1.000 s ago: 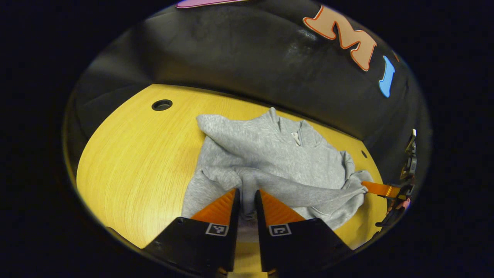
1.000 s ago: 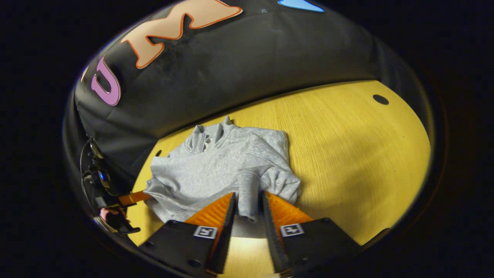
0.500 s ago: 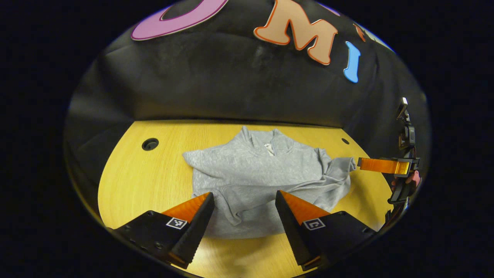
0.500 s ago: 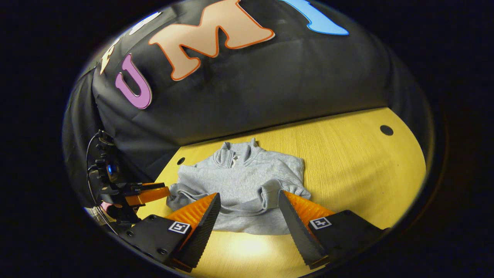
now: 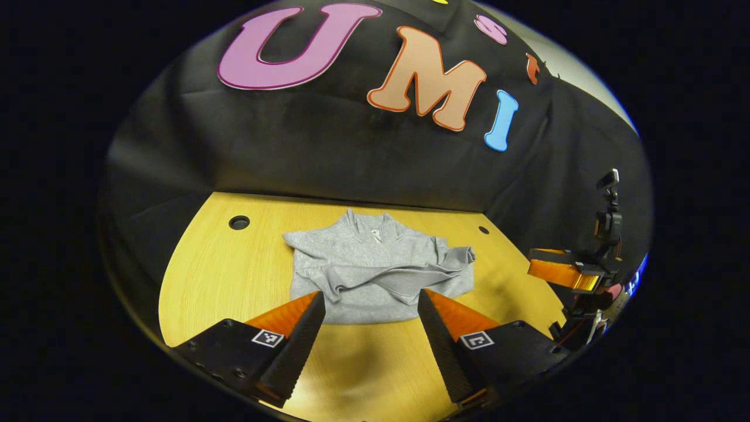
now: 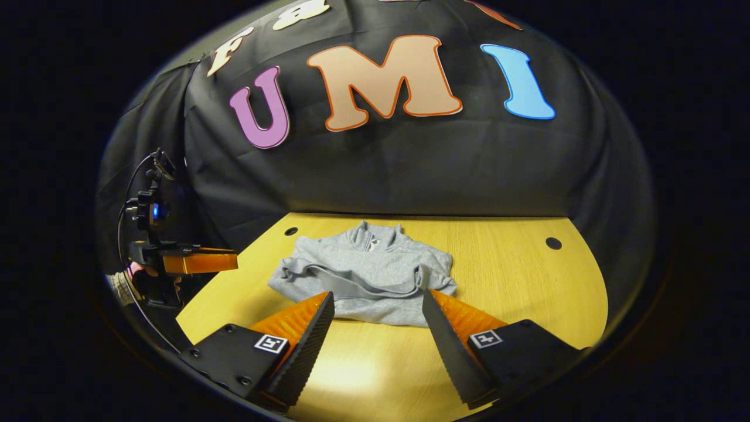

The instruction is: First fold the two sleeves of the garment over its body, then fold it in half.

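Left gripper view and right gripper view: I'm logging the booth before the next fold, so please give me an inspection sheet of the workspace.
Surface: wooden table, with round holes near its back edge.
Job's things: grey sweatshirt lies flat, collar toward the wall, both sleeves folded across its body; not yet folded in half.
Clutter: nothing seen.
Grippers: left gripper open, above the table short of the hem; right gripper open, likewise; neither touches the sweatshirt.
Cables: a thin cable loops at the left gripper's camera mount.
Surroundings: black cloth wall behind the table; a hand holds the left gripper.
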A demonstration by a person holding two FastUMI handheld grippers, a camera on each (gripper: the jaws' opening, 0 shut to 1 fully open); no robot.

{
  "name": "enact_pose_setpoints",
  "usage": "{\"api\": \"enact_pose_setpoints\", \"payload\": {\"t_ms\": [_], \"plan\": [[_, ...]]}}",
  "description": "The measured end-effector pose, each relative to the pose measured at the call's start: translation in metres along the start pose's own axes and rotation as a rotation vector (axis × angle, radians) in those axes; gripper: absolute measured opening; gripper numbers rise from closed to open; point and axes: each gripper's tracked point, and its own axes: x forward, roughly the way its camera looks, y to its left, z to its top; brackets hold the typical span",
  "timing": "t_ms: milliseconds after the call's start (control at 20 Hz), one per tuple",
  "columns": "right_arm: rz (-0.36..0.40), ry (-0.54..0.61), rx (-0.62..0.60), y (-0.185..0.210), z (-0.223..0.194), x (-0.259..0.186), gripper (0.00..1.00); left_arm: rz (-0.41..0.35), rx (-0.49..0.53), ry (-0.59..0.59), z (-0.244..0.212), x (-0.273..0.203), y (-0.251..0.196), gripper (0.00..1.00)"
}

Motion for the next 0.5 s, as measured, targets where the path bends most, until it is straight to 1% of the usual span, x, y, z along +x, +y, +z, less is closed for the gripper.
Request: {"api": "enact_pose_setpoints", "payload": {"t_ms": [150, 300, 350, 400, 500], "plan": [[0.007, -0.021, 0.045, 0.022, -0.005, -0.028, 0.96, 0.012, -0.007, -0.003, -0.018, -0.032, -0.007, 0.92], [-0.024, -0.057, 0.098, 0.028, -0.009, -0.048, 0.96, 0.017, -0.027, 0.008, -0.038, -0.054, -0.019, 0.93], [-0.034, -0.067, 0.114, 0.028, -0.01, -0.054, 0.92, 0.016, -0.036, 0.014, -0.044, -0.06, -0.023, 0.92], [-0.05, -0.079, 0.128, 0.029, -0.011, -0.06, 0.97, 0.016, -0.041, 0.02, -0.049, -0.063, -0.027, 0.93], [-0.077, -0.1, 0.147, 0.025, -0.012, -0.072, 0.97, 0.024, -0.034, 0.035, -0.058, -0.068, -0.033, 0.93]]}}
